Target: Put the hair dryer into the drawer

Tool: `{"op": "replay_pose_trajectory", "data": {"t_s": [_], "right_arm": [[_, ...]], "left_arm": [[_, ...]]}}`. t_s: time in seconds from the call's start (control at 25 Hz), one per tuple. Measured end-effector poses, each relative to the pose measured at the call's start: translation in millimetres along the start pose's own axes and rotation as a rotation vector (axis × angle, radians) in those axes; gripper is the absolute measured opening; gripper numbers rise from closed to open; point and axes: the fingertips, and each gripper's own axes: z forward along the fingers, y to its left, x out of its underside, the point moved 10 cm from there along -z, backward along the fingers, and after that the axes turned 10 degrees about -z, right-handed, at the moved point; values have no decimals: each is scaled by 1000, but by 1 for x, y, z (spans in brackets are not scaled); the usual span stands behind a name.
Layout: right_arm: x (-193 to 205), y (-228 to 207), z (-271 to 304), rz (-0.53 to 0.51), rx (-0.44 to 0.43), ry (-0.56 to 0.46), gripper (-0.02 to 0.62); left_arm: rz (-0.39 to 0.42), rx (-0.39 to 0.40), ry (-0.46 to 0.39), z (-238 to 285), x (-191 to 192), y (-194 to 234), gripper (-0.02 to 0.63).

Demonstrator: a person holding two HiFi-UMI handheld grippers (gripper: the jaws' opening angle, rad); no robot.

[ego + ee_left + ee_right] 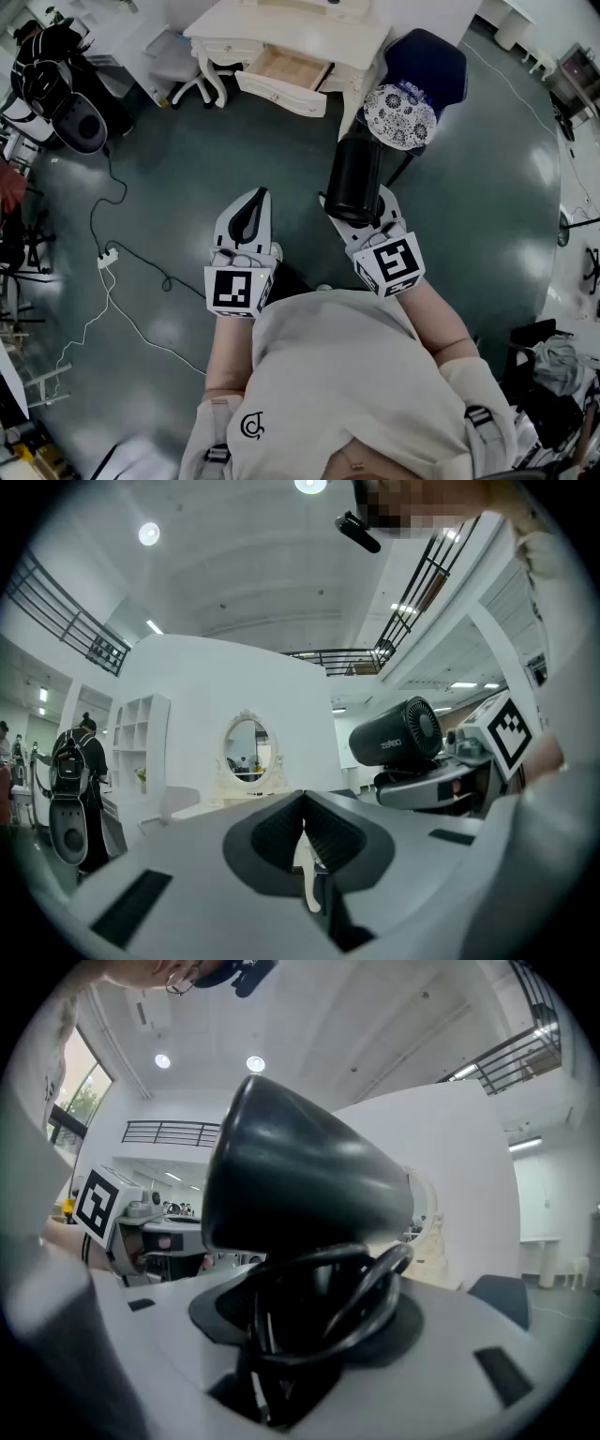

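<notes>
The right tongs (309, 1330) pinch a black hair dryer (353, 178) by its handle. The dryer's own black cord (380, 1283) lies looped around the handle, right where the pads close on it. The dryer's thick barrel stands up above the tongs and is carried in the air over the grey floor (187, 159), in front of the person's body. It is well apart from the drawer (284, 70). The left tongs (305, 829) are pressed together at their tips with nothing between them. They are held level, just beside the right tongs and to their left. From the left gripper view the dryer shows off to the right, with the round grille at the barrel's end turned toward that camera. The drawer is pulled out from the front edge of a white table (314, 23) with curved legs, and its pale wooden bottom is open to view. The table stands at the far side of the floor. An oval mirror (247, 747) in a white frame rises behind the table. At the table's right corner is a dark blue chair (431, 56), and a cushion (400, 114) with a blue and white pattern rests on its seat. A thin black cable (141, 258) trails across the floor on the left and runs to a white power strip (109, 255).
</notes>
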Motion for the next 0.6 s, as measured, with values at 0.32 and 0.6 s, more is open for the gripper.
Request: {"op": "replay_pose_trajectory", "data": {"t_s": [0.32, 0.6], "right_arm": [[0, 4, 3, -18, -15, -6, 235], [5, 1, 19, 8, -39, 22, 236]], "left_arm": [[-10, -4, -1, 0, 2, 4, 14], [-16, -4, 13, 11, 4, 11, 14]]}}
